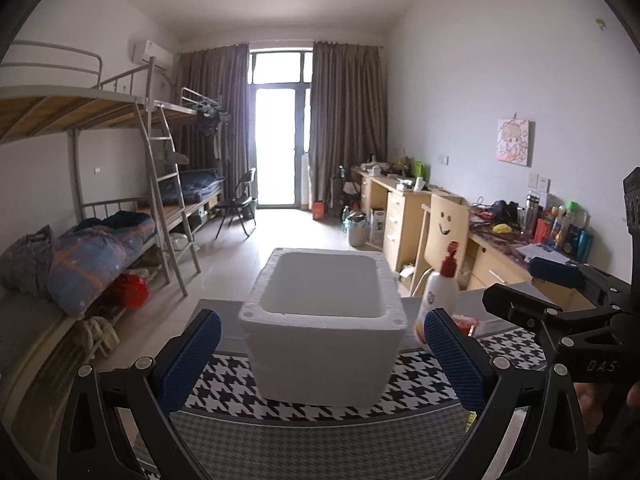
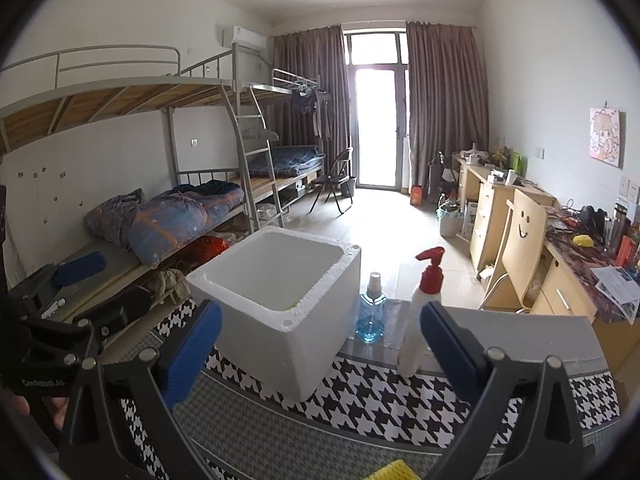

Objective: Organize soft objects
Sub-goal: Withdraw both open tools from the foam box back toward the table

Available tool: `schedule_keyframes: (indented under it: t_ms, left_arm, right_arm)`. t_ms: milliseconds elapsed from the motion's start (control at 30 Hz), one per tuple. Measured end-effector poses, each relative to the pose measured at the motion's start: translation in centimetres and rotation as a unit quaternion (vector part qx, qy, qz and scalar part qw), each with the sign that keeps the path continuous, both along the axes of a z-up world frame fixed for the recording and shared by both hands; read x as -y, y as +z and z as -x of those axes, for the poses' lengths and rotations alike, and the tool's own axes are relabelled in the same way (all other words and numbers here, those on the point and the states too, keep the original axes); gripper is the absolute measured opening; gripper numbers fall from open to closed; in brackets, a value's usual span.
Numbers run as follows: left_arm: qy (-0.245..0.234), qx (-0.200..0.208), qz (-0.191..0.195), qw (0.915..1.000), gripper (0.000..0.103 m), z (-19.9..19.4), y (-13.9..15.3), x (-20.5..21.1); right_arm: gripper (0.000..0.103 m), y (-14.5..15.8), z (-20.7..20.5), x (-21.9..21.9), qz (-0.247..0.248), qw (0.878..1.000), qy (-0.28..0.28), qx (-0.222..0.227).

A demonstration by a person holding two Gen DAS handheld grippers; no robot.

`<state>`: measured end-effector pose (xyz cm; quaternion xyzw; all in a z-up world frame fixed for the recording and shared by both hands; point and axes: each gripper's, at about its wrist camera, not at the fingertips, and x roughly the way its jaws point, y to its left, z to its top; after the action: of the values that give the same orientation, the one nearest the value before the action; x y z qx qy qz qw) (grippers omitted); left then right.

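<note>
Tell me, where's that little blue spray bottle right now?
In the right wrist view, the blue spray bottle stands on the table between the white foam box and the red-capped white pump bottle, just beyond the houndstooth cloth.

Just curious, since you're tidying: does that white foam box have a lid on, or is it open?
Open. The white foam box has no lid; both views look past its rim onto the inside walls.

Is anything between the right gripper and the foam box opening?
Nothing visible blocks it. The right gripper is open and empty, with the white foam box straight ahead. The red-capped pump bottle and blue spray bottle stand right of the box.
</note>
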<state>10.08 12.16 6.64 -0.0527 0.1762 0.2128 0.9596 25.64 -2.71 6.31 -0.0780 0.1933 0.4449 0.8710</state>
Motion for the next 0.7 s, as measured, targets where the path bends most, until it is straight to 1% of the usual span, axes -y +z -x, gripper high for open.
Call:
schedule_keyframes:
  t_ms: [167,333,433,700]
  left_arm:
    - [-0.012,0.002,-0.005,0.9999,0.102,0.3,0.0,1.1]
    - [-0.023,0.01,0.0,0.9997,0.102,0.8,0.1,1.7]
    - [-0.033,0.015,-0.001,0.9993,0.102,1.0,0.2,2.4]
    - [-0.055,0.024,-0.003,0.9982,0.102,1.3,-0.2,4.1]
  right_arm:
    - [0.101,0.0,0.7,1.6,-0.003,1.0,-0.005,0.007]
    - [0.101,0.1,1.1,3.1,-0.011,1.0,-0.014,0.002]
    - [0.101,0.2,1.3,3.9,-0.014,1.0,-0.021,0.006]
    - [0.101,0.0,1.9,5.9,-0.019,0.999,-0.037,0.013]
